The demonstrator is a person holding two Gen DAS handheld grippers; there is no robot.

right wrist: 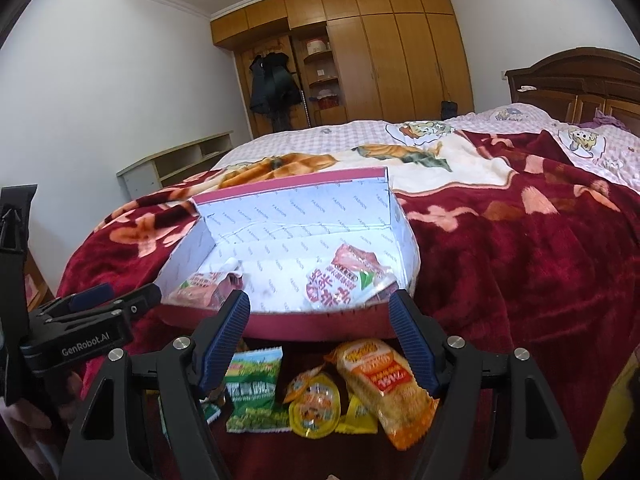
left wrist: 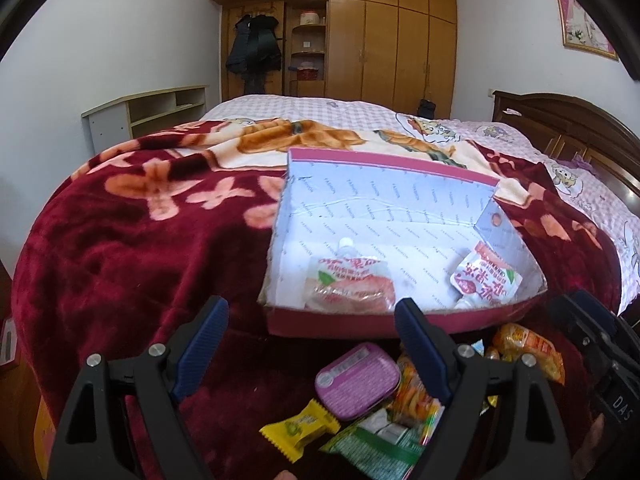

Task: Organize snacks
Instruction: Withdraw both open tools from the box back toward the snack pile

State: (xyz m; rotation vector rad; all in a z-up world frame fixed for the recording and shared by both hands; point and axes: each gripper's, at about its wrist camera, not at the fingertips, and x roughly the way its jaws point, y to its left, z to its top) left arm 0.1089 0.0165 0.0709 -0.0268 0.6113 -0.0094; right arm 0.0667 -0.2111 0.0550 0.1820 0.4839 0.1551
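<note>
A red cardboard box (left wrist: pixel 400 196) with a white lining lies on the bed and holds two red-and-white drink pouches (left wrist: pixel 350 284) (left wrist: pixel 486 278). The box (right wrist: pixel 304 208) shows in the right wrist view too. In front of it lie loose snacks: a purple tin (left wrist: pixel 357 380), a yellow candy (left wrist: pixel 300 432), a green packet (right wrist: pixel 252 392), an orange packet (right wrist: pixel 384 388) and a jelly cup (right wrist: pixel 314 406). My left gripper (left wrist: pixel 312 332) is open above the tin, with nothing between its fingers. My right gripper (right wrist: pixel 316 320) is open above the packets, also holding nothing.
A dark red flowered blanket (left wrist: pixel 132 248) covers the near part of the bed. A wooden headboard (right wrist: pixel 576 80) stands at the right, a wardrobe (left wrist: pixel 384 36) at the far wall, and a low shelf unit (left wrist: pixel 148 112) at the left wall.
</note>
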